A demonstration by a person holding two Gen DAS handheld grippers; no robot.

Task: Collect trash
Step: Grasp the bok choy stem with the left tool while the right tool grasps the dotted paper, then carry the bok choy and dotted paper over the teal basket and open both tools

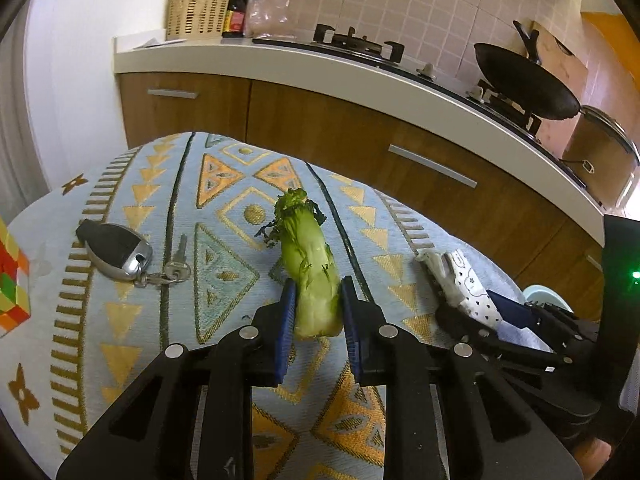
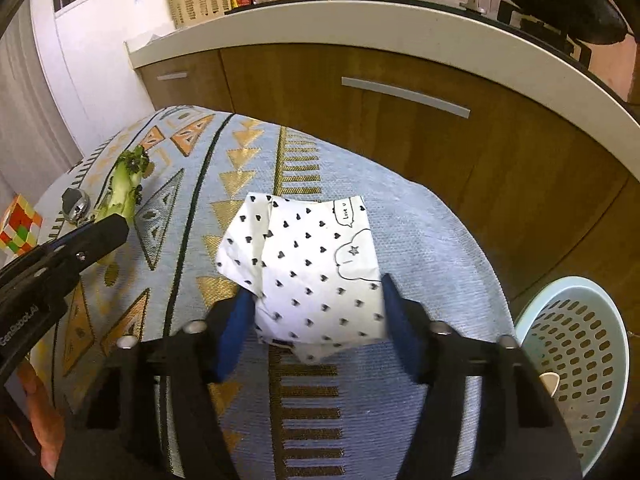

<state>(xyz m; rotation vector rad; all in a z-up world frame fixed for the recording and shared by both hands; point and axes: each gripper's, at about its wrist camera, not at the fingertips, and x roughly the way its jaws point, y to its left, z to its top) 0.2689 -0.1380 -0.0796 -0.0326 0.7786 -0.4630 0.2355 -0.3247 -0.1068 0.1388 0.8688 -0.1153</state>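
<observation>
A table covered by a patterned blue and gold cloth (image 1: 224, 248) fills the frame's centre. On it are seen a green vegetable stalk (image 1: 308, 272), a key fob with keys (image 1: 120, 252) at left, a colourful cube (image 1: 12, 280) at the far left edge, and a heart-printed crumpled paper (image 2: 312, 276) at right.

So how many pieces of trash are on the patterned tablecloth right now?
2. A green leafy vegetable stalk lies mid-table, gripped in the left gripper. A crumpled white heart-print paper sits between the right gripper's jaws. More may be out of view.
</observation>
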